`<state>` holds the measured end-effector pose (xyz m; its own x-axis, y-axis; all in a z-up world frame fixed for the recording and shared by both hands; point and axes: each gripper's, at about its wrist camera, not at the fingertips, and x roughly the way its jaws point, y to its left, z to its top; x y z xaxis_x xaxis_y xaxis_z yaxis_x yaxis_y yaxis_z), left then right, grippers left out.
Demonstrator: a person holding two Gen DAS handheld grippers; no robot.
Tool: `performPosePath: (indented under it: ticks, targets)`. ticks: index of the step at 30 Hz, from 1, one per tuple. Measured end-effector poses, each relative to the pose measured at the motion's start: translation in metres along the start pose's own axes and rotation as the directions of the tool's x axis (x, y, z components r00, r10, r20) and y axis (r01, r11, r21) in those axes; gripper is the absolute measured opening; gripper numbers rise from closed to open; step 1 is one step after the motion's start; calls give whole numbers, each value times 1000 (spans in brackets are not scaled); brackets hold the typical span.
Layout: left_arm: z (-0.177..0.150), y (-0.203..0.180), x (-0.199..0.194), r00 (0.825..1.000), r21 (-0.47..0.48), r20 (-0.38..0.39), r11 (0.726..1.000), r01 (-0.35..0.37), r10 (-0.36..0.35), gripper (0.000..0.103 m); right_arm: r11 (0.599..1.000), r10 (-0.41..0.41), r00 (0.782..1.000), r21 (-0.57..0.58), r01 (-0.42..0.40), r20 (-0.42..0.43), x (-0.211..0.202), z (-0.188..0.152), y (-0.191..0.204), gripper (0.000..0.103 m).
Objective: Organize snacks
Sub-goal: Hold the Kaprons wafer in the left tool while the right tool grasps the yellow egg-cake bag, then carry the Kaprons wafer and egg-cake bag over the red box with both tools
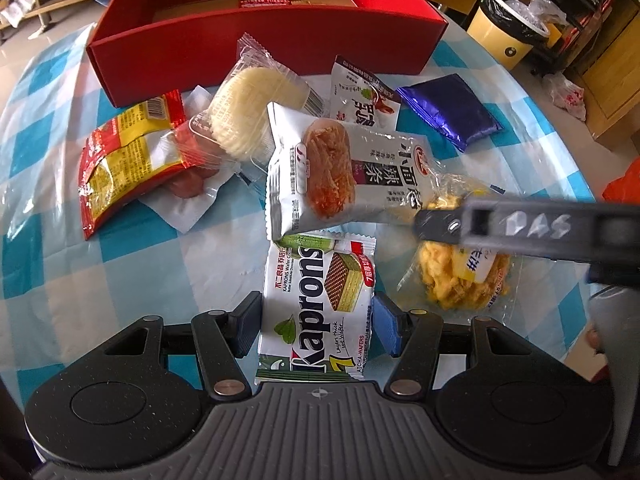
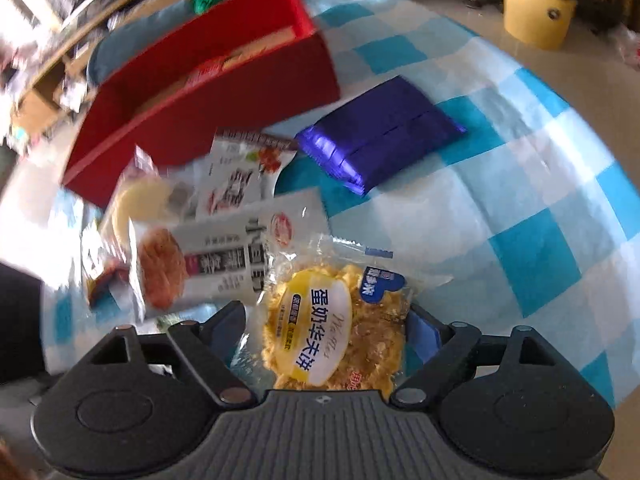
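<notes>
Kaprons wafer pack (image 1: 316,312) flat on checked desk (image 1: 120,264), between pads of left hand-held gripper (image 1: 316,326), closed on it | right hand-held gripper (image 2: 326,330) around waffle packet (image 2: 332,332), grip unclear | red box (image 1: 256,46) beyond | risk: slick wrappers slip; spicy-strips bag (image 1: 336,172) overlaps both, may drag along

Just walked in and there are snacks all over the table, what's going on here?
A person with a gripper in each hand is sorting snacks toward the red box. The left gripper straddles the Kaprons wafer pack; the right gripper brackets the yellow egg waffle pack. Whether either is clamped is unclear. Other packets, including a purple one, lie on the checked tablecloth.
</notes>
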<state>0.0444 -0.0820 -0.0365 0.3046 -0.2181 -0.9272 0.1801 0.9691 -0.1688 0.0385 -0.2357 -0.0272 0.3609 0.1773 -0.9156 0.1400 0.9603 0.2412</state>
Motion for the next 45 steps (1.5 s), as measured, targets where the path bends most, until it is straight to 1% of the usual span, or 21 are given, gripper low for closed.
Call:
performPosePath:
  ticks: [2, 4, 7, 10, 14, 20, 25, 28, 34, 37, 45]
  targets:
    - [0, 1, 1, 1000, -1, -1, 1000, -7, 7, 65, 997, -28, 999, -65, 27, -20, 4, -6, 5, 80]
    - [-1, 4, 2, 1000, -6, -5, 1000, -10, 10, 65, 991, -48, 999, -127, 45, -21, 4, -13, 7, 77]
    - [-5, 6, 3, 1000, 0, -14, 1000, -12, 12, 66, 985, -48, 999, -164, 44, -22, 1, -18, 7, 74]
    - [-9, 4, 2, 1000, 28, -12, 999, -19, 19, 66, 981, -48, 999, -188, 43, -22, -2, -22, 8, 72]
    - [-11, 6, -2, 1000, 29, -5, 999, -14, 14, 66, 979, -39, 999, -199, 37, -3, -10, -25, 11, 71]
    - [-11, 14, -14, 1000, -5, 25, 1000, -5, 5, 66, 981, -29, 999, -192, 34, 33, -25, -26, 9, 71]
    - [-8, 15, -26, 998, -16, 59, 1000, 17, -16, 65, 978, 7, 998, -210, 5, 57, -35, -26, 17, 71]
    - [-6, 14, -33, 996, -7, 88, 1000, -2, 3, 65, 975, 6, 997, -223, 12, 78, -38, -21, 22, 71]
    - [0, 17, -39, 993, -31, 120, 1000, 3, 1, 64, 972, 21, 994, -237, 5, 108, -44, -13, 29, 71]
    - [1, 19, -44, 991, -36, 137, 999, -2, 7, 64, 970, 32, 993, -243, -2, 116, -46, -11, 32, 71]
    - [-6, 37, -59, 987, -100, 157, 995, 30, -14, 64, 960, 71, 990, -278, -35, 120, -50, -9, 44, 71]
